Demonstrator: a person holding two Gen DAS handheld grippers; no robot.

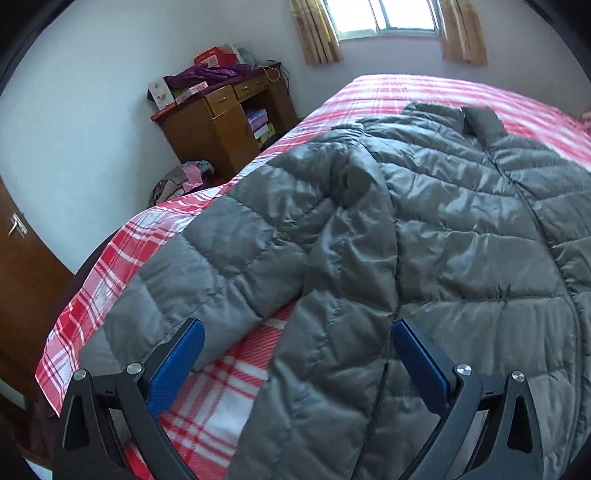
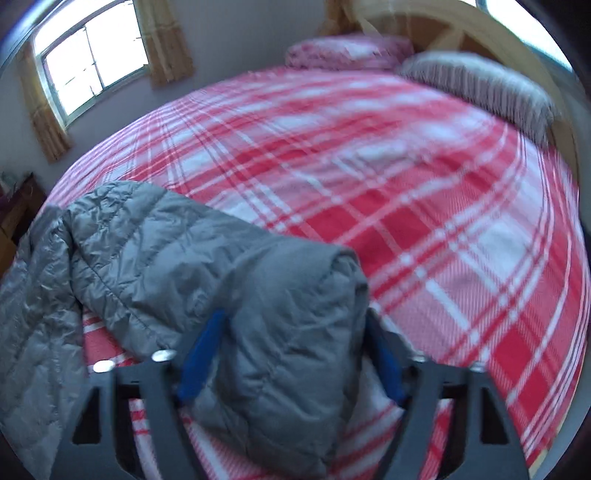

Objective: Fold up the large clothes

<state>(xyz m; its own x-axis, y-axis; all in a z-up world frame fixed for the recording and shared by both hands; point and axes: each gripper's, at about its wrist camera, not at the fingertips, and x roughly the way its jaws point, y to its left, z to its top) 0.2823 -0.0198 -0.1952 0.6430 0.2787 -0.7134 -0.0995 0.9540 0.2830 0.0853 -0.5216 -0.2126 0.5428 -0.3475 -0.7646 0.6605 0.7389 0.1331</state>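
Observation:
A grey quilted puffer jacket (image 1: 461, 221) lies spread on the red and white plaid bed (image 1: 110, 266), collar toward the far side. One sleeve (image 1: 332, 332) runs down between the blue pads of my left gripper (image 1: 297, 345), whose jaws stand wide apart around it without pressing it. In the right wrist view the other sleeve (image 2: 280, 332) fills the gap between the blue pads of my right gripper (image 2: 295, 339); the jaws stand wide apart on either side of it. That view is blurred.
A wooden desk (image 1: 221, 125) piled with boxes and clothes stands by the far wall, with a heap of clothes (image 1: 181, 181) on the floor beside it. A brown door (image 1: 22, 266) is at the left. Pillows (image 2: 476, 85) and a wooden headboard (image 2: 443, 29) lie at the bed's far end.

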